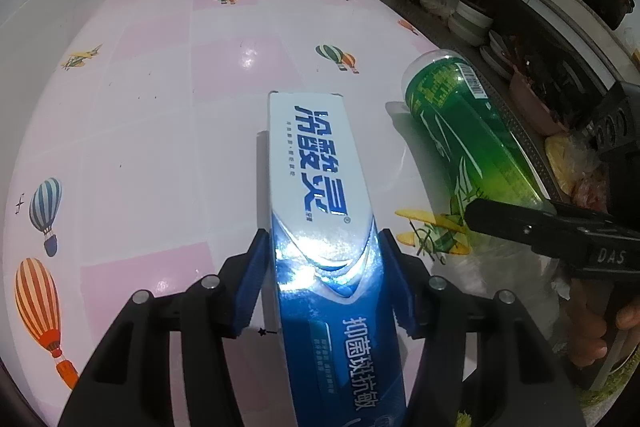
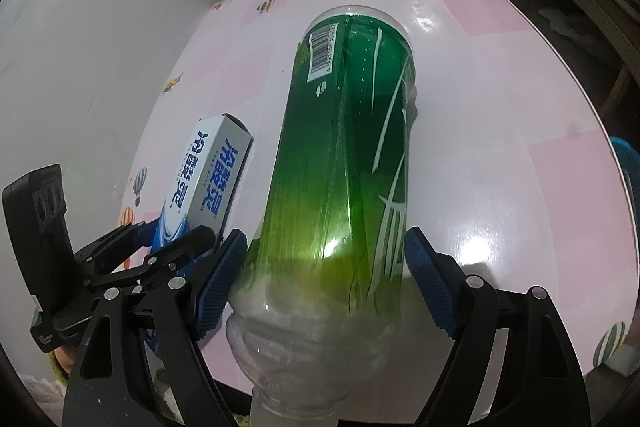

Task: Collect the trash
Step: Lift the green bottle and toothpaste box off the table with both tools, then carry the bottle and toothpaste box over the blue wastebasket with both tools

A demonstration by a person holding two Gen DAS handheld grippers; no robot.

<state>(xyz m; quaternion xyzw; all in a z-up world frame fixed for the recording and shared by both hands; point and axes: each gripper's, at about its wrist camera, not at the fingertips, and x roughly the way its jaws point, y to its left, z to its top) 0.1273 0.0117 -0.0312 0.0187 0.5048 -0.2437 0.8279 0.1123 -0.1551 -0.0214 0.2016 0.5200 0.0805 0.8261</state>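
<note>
On my left wrist camera, the left gripper (image 1: 324,281) pinches the blue-and-white toothpaste box (image 1: 320,211), both pads pressed on its sides above the pink balloon-print tablecloth (image 1: 160,107). The green plastic bottle (image 1: 468,135) lies just right of that box. Only my right wrist camera shows the right gripper (image 2: 324,283) spread around the bottle (image 2: 344,155): left pad touching, right pad apart.

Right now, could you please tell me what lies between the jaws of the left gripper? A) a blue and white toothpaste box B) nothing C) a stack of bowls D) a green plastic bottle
A: the left wrist view shows the toothpaste box lengthwise between the left gripper jaws.
</note>
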